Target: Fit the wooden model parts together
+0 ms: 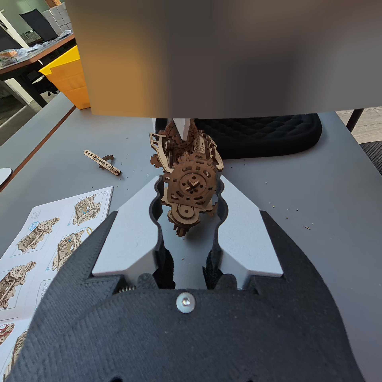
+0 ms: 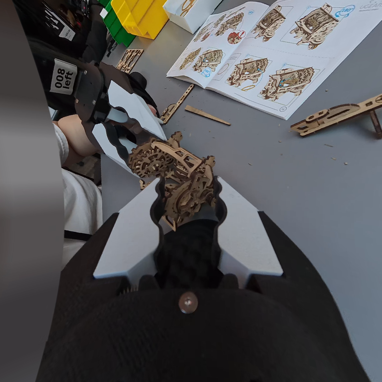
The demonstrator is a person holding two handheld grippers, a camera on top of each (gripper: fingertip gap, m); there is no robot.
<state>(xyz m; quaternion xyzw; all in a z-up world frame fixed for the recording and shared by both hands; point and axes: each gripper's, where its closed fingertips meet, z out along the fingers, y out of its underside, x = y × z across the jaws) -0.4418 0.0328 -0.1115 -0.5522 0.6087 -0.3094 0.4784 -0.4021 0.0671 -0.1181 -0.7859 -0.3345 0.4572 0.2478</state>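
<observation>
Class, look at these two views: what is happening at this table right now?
A person works two handheld grippers on a half-built wooden model above a grey table. The left gripper is closed on the model's gear end, and the right gripper clamps its other end. An open instruction booklet and loose wooden parts, such as a long slotted strip, lie nearby, not yet fitted.

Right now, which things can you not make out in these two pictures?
- Left wrist view: a big blurred patch hides everything above the wooden model, including most of the right tool.
- Left wrist view: the instruction booklet is cut off by the left edge.
- Right wrist view: a blurred patch hides the left side; the left tool touches the model, but its grip is unclear.
</observation>
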